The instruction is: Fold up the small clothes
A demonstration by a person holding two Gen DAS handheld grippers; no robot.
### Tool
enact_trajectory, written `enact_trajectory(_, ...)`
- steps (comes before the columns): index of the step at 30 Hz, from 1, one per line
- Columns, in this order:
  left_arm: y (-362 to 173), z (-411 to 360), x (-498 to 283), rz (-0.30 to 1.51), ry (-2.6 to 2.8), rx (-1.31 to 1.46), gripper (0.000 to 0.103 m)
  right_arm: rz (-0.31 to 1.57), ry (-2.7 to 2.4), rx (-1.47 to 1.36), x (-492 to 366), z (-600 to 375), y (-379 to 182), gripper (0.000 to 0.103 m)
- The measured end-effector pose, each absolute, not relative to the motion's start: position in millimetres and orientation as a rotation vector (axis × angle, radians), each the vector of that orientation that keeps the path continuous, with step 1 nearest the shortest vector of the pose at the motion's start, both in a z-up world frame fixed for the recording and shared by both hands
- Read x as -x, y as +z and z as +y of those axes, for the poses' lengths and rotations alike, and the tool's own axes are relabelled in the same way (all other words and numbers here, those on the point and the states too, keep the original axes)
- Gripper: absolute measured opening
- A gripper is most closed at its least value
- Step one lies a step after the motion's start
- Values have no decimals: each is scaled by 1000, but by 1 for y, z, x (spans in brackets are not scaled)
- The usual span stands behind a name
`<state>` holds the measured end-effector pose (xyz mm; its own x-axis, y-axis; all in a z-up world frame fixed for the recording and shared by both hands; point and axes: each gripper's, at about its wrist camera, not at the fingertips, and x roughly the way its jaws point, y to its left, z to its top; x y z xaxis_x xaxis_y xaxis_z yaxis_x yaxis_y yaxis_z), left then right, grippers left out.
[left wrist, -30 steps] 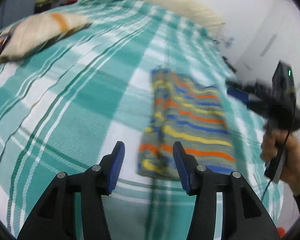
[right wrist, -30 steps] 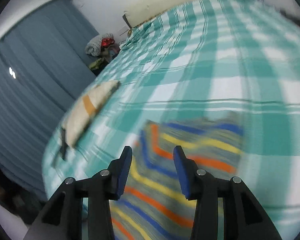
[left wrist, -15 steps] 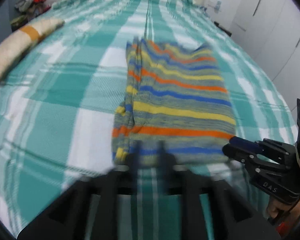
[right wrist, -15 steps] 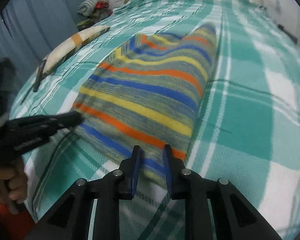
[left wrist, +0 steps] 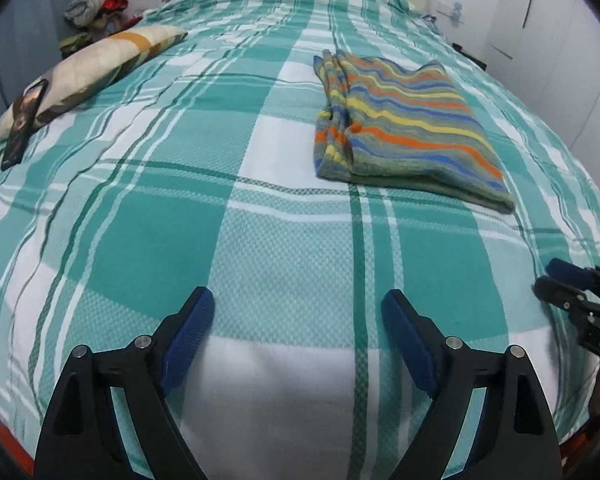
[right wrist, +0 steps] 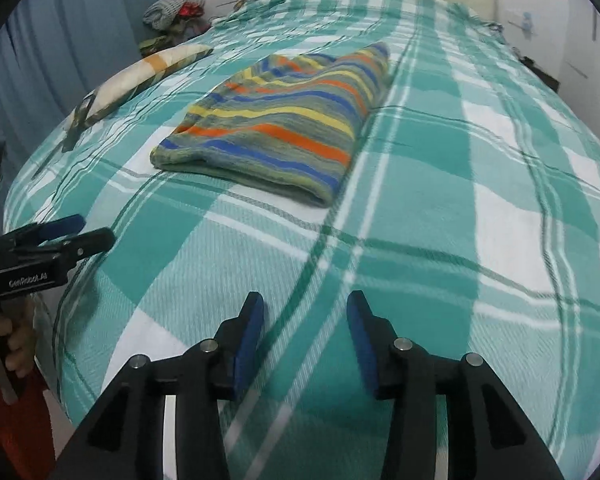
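A striped garment [left wrist: 404, 124], folded into a neat rectangle, lies flat on the teal plaid bedspread [left wrist: 160, 240]; it also shows in the right wrist view [right wrist: 276, 124]. My left gripper [left wrist: 298, 316] is open and empty, held above the near edge of the bed, well short of the garment. My right gripper [right wrist: 305, 320] is open and empty, also near the bed's front edge. The right gripper shows at the right edge of the left wrist view [left wrist: 572, 284], and the left gripper at the left edge of the right wrist view [right wrist: 56, 240].
A patterned pillow [left wrist: 96, 68] lies on the bed's left side with a dark strap [left wrist: 24, 124] across its near end. A pile of clothes [left wrist: 96, 8] sits beyond the far left corner. White wardrobe doors [left wrist: 560, 32] stand to the right, blue curtains [right wrist: 60, 40] to the left.
Both grippers have pulled back from the garment to the bed's near edge and opened. The garment now lies folded and untouched.
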<state>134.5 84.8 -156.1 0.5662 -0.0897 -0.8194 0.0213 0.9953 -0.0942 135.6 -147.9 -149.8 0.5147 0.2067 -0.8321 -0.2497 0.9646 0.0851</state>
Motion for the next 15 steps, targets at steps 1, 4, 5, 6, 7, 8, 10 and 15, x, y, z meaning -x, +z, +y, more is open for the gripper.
enact_trajectory(1,-154,84,-133,964,-66,87,88,987,253,47,-133,-147,-147,48)
enact_trajectory(4,-155,76,-125,958,-84,86,94,991,157,77,-123,-141,-142,62)
enact_trajectory(5,-158,70,-123,963,-88,66,95,998,130,94,-120,-138,-143,67)
enact_trajectory(6,-162,67,-120,969,-91,44,96,1004,120,112,-119,-135,-144,67)
enact_trajectory(7,-165,63,-121,975,-91,25,97,1014,107,136,-118,-132,-147,67)
enact_trajectory(8,-169,58,-121,982,-84,-7,98,1026,93,159,-118,-128,-150,67)
enact_trajectory(10,-172,54,-120,987,-77,-24,99,1038,72,168,-117,-126,-154,68)
enact_trajectory(15,-172,54,-121,997,-77,-23,100,1054,50,176,-116,-125,-156,69)
